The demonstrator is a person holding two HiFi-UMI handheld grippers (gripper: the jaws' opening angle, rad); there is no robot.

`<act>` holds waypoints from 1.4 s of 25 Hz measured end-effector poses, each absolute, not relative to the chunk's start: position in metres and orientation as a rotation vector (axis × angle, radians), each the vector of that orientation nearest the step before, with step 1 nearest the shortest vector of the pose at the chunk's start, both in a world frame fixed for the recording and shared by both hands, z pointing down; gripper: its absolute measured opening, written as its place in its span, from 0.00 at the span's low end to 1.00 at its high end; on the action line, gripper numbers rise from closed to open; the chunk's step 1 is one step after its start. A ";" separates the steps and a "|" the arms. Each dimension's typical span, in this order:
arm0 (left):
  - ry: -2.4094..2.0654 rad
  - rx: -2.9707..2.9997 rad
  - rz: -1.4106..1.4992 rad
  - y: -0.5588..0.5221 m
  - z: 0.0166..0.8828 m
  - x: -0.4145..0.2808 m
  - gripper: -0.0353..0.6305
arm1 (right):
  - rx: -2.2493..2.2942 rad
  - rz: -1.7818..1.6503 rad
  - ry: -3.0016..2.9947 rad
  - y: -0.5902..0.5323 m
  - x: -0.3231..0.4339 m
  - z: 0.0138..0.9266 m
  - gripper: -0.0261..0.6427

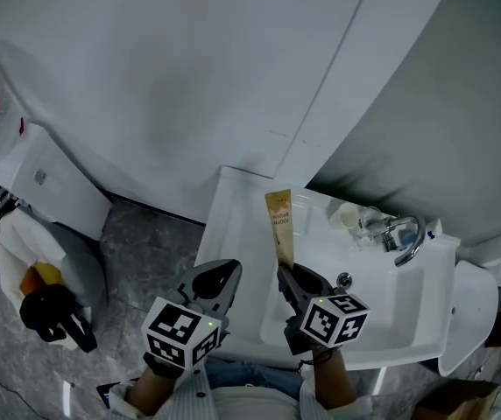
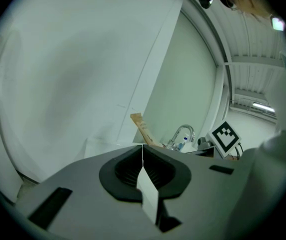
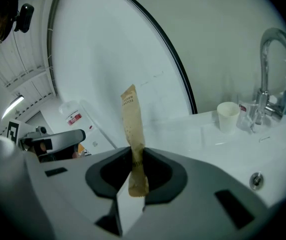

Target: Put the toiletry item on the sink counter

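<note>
Right gripper (image 3: 134, 170) as we recorded it: its jaws were clamped on the lower end of a tan toiletry packet (image 3: 131, 121), which we saw standing upright in the grip above the white sink counter (image 1: 231, 221), at the basin's left edge. A paper cup (image 3: 227, 116) and the faucet (image 3: 270, 59) stood at the back of the counter, to the packet's right. We found the left gripper (image 2: 143, 151) alongside, its jaws pressed together with nothing between them.

The head camera is looking steeply down; both gripper cameras are looking closely along their jaws, all sharing the curved chrome faucet (image 3: 263, 69).
</note>
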State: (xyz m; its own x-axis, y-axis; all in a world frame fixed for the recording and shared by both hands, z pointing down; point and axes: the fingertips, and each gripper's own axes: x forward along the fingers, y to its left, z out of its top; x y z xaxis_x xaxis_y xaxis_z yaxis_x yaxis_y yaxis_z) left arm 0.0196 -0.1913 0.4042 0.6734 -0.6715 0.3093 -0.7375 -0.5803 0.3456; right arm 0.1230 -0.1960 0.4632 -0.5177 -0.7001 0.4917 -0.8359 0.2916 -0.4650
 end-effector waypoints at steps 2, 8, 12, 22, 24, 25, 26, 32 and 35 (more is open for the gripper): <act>-1.079 2.436 0.213 -0.195 0.409 0.018 0.08 | 1.410 1.055 -2.342 -0.201 0.117 0.474 0.15; -1.042 2.423 0.248 -0.205 0.426 0.019 0.08 | 1.373 1.109 -2.281 -0.215 0.106 0.506 0.15; -1.019 2.407 0.272 -0.208 0.439 0.020 0.08 | 1.344 1.145 -2.241 -0.220 0.099 0.528 0.15; -0.957 2.385 0.280 -0.225 0.459 0.019 0.08 | 1.313 1.195 -2.121 -0.229 0.091 0.570 0.15; -0.954 2.381 0.279 -0.228 0.462 0.018 0.08 | 1.309 1.203 -2.099 -0.230 0.091 0.577 0.15; -0.951 2.378 0.281 -0.229 0.465 0.017 0.08 | 1.307 1.206 -2.089 -0.229 0.091 0.580 0.15; -0.949 2.374 0.284 -0.231 0.467 0.017 0.08 | 1.305 1.208 -2.079 -0.229 0.090 0.582 0.15; -0.926 2.347 0.305 -0.235 0.482 0.015 0.08 | 1.282 1.233 -2.036 -0.228 0.087 0.596 0.15; -0.914 2.334 0.316 -0.236 0.489 0.015 0.08 | 1.270 1.232 -2.016 -0.227 0.085 0.602 0.15</act>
State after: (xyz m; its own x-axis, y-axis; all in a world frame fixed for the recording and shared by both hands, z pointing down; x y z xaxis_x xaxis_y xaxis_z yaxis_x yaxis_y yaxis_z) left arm 0.0147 -0.2357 0.4889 0.7337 -0.5353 0.4186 -0.6795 -0.5787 0.4510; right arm 0.0852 -0.2272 0.6020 -0.4712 -0.4711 0.7456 -0.8784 0.1746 -0.4449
